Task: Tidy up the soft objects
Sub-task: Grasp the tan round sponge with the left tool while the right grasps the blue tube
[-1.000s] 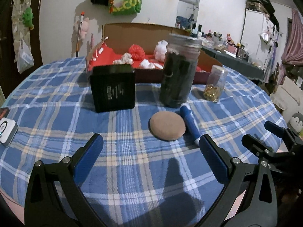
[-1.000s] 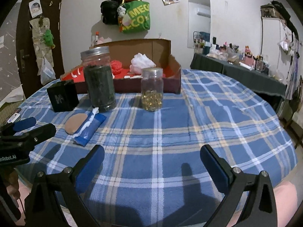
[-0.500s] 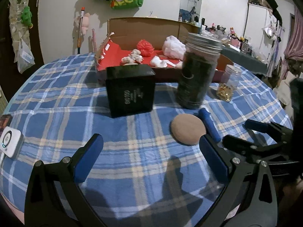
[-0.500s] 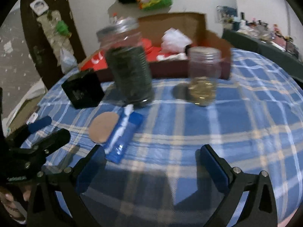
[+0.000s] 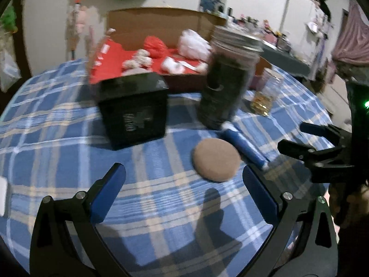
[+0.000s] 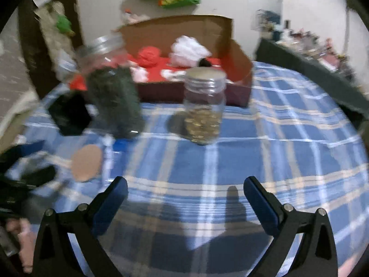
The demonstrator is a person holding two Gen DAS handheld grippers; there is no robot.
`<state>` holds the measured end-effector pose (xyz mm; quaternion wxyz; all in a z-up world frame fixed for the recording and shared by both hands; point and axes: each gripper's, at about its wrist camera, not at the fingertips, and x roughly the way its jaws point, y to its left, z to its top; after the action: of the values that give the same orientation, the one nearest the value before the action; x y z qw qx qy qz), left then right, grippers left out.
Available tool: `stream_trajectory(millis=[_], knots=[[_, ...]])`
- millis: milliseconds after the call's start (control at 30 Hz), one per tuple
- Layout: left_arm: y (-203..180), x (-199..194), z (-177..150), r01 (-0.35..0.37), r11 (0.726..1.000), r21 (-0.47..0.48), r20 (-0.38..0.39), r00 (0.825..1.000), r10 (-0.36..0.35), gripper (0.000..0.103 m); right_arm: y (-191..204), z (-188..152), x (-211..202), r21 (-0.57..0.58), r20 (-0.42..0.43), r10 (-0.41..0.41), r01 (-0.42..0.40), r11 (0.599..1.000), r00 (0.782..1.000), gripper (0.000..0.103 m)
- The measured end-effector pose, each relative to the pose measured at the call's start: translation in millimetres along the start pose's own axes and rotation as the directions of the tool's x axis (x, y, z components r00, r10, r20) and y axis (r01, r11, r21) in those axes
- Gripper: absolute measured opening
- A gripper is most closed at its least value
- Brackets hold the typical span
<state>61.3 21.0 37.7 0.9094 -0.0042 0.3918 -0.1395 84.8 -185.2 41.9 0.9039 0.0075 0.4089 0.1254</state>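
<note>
- Plaid-covered worktop [image 5: 57, 138] carries my round tan pad [image 5: 215, 159] beside a blue tube [image 5: 244, 145].
- Left claw [image 5: 184, 191] gapes empty.
- Right claw [image 6: 185, 198] likewise spread, empty.

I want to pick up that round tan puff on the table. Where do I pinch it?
Pinch the round tan puff across its thin rim, coming down from above with the open left gripper. It lies flat, so the sides give little to hold. Keep off its right edge: the blue tube lies close there.
</note>
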Motion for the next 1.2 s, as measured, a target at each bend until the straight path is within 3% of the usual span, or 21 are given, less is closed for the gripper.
stream_trajectory(millis=[133,300,433,600,700,767,967,1033,1100,1167,1200], knots=[[-5.5,8.8,5.9,0.049,0.998,0.031,-0.028,0.998,-0.049,0.103,8.3,2.2,0.5,-0.075,-0.019,0.104,-0.106,0.992,0.994,0.103],[3.4,12.2,8.9,0.041,0.999,0.019,-0.042,0.998,-0.04,0.103,38.6,6.1,23.7,-0.176,-0.086,0.101,-0.114,0.978,0.991,0.103],[9.6,13.9,6.5,0.033,0.999,0.01,-0.056,0.998,-0.033,0.103,46.2,10.8,39.8,-0.214,-0.105,0.024,-0.046,0.976,0.994,0.102],[5.4,16.8,6.0,0.055,0.998,0.042,-0.076,0.996,-0.052,0.103,20.3,14.2,33.4,-0.184,-0.072,-0.053,0.039,0.982,0.996,0.102],[-1.2,21.5,8.6,0.066,0.995,0.074,-0.088,0.994,-0.059,0.103,9.1,15.1,30.3,-0.175,-0.078,0.029,-0.042,0.984,0.997,0.1],[-5.4,24.0,10.6,0.077,0.993,0.093,-0.092,0.993,-0.069,0.103,6.9,17.4,30.1,-0.181,-0.085,0.09,-0.104,0.978,0.992,0.093],[-19.9,32.5,17.0,0.085,0.982,0.17,-0.1,0.993,-0.069,0.101,14.2,26.8,37.4,-0.245,-0.129,0.195,-0.222,0.944,0.972,0.084],[-24.3,35.3,17.8,0.077,0.977,0.199,-0.102,0.993,-0.057,0.095,20.0,28.1,41.4,-0.268,-0.144,0.193,-0.226,0.937,0.971,0.081],[-28.2,39.1,18.2,0.079,0.972,0.223,-0.112,0.992,-0.055,0.077,26.8,27.4,43.6,-0.297,-0.145,0.186,-0.222,0.929,0.972,0.076],[-31.7,45.2,16.7,0.089,0.967,0.237,-0.129,0.99,-0.06,0.065,33.7,26.7,44.4,-0.326,-0.141,0.183,-0.22,0.919,0.973,0.06],[-33.1,46.1,16.0,0.089,0.966,0.244,-0.125,0.99,-0.06,0.051,35.5,25.3,43.1,-0.336,-0.137,0.185,-0.221,0.915,0.973,0.053]])
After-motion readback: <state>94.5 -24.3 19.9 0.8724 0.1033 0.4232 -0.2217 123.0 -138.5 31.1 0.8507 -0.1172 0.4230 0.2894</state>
